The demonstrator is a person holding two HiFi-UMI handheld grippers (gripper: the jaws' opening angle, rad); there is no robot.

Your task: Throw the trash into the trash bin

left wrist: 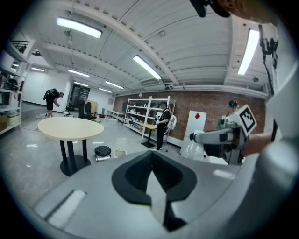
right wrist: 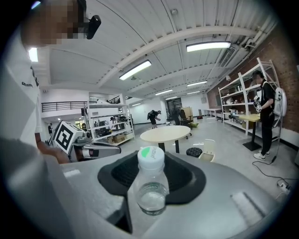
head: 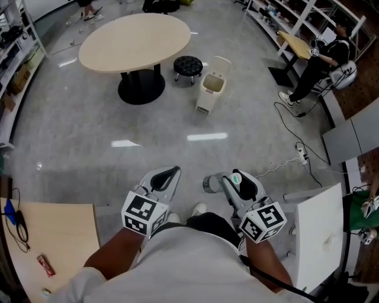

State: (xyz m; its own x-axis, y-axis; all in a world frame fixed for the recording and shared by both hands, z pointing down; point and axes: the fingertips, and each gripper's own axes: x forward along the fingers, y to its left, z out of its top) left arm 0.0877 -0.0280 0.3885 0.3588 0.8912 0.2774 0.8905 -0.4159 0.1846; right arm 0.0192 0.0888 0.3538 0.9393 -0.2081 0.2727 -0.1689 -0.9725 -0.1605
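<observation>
head view, clock read from the person's feet. open grey glossy floor (head: 160,139) runs from the feet to 12 o'clock. floor edges: a round beige table (head: 135,40) on a black base at 11 o'clock, a black stool (head: 188,65) just to its right, then the white trash bin (head: 208,94) at 12 to 1 o'clock, lid tipped up, mouth open, near the stool but apart from it. shelving (head: 18,53) lines the 9 to 10 o'clock side, more shelving (head: 284,18) at 1 o'clock. a person in dark clothes (head: 317,65) is at 2 o'clock by a small desk. a black cable (head: 299,127) loops on the floor at 2 to 3 o'clock, with a white power strip (head: 302,154) near it. a white panel (head: 320,231) stands close at 4 o'clock and a light wood desk corner (head: 56,234) at 8 o'clock.

left gripper (head: 172,173): claw pinched together, nothing in it, pointing toward 12.

right gripper (head: 235,182): claw clamped on a small clear plastic bottle (right wrist: 150,186), well short of the bin. it has a white cap (right wrist: 150,158) with a green mark, see-through walls, and looks empty. cap end points away from the camera, base toward it, pads on both sides of the body. in the right gripper view the bin shows small at 1 o'clock past the cap, right of the table.
</observation>
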